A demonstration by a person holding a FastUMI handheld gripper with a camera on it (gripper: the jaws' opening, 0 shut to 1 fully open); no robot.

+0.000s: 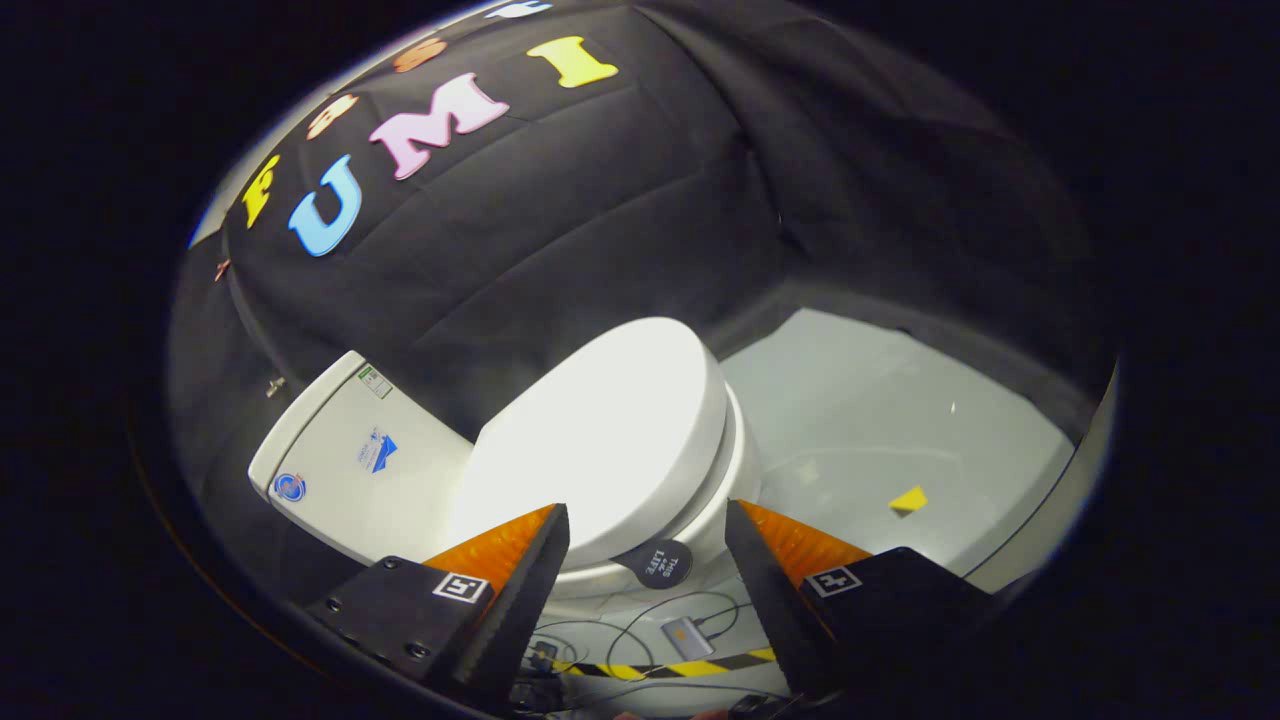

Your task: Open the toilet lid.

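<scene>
Hovering above the toilet with its fingers spread wide and gripping nothing, the gripper (647, 540) frames the front rim of the closed toilet lid (600, 440) (cistern (340, 455) beyond-left), apparently lined up to catch that edge and lift.

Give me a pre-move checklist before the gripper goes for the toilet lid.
1. Gripper open: ok, fingers spread wide, holding nothing.
2. Toilet lid down on the bowl: ok, it appears closed.
3. Lid edge lined up with the gap: ok, its near rim sits between the fingers.
4. Fingers touching the lid: not ok, no contact evident.
5. Black round tag under the rim: cannot tell if it will obstruct.
6. Tank behind leaves swing room: cannot tell.
</scene>
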